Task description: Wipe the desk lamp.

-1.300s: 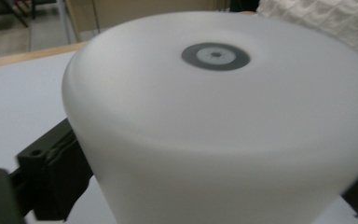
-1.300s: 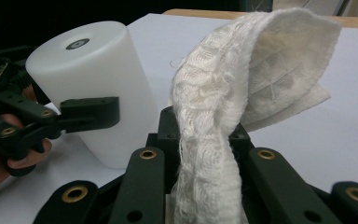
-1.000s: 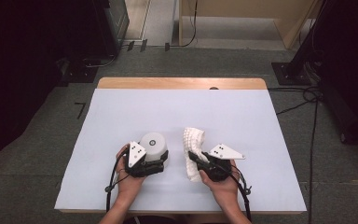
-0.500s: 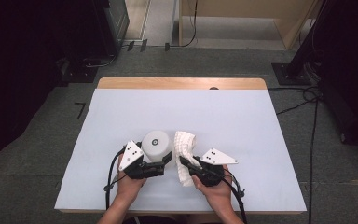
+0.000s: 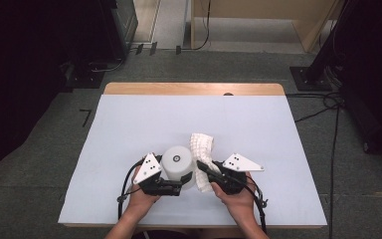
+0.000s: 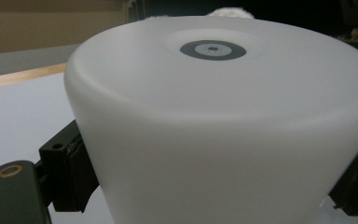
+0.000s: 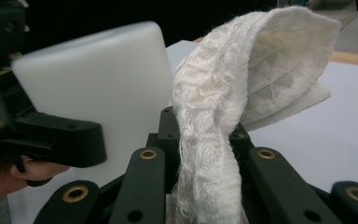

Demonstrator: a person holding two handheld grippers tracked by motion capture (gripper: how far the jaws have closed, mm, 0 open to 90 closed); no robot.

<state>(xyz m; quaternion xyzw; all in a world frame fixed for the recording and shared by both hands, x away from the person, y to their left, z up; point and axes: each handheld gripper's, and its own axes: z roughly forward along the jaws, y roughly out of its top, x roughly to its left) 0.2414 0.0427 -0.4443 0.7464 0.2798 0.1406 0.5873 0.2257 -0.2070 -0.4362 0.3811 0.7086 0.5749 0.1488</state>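
A white plastic cup (image 5: pixel 177 163) stands upside down near the table's front edge, with a grey ring mark on its upturned base. My left gripper (image 5: pixel 178 182) is shut on the cup (image 6: pixel 223 116), and its black pads (image 6: pixel 72 173) press on both sides. My right gripper (image 5: pixel 204 172) is shut on a white knitted cloth (image 5: pixel 202 148). The cloth (image 7: pixel 223 116) rises folded from between its jaws and leans against the cup's (image 7: pixel 98 79) right side. The left gripper's black body (image 7: pixel 51 135) sits close by in the right gripper view.
A pale blue sheet (image 5: pixel 179 114) covers the table, and a wooden strip (image 5: pixel 194 88) shows along its far edge. Grey carpet, cables and dark equipment stands surround the table.
The cloth in my right gripper has shifted left and the cup a little right. The gap between them has closed and they now touch.
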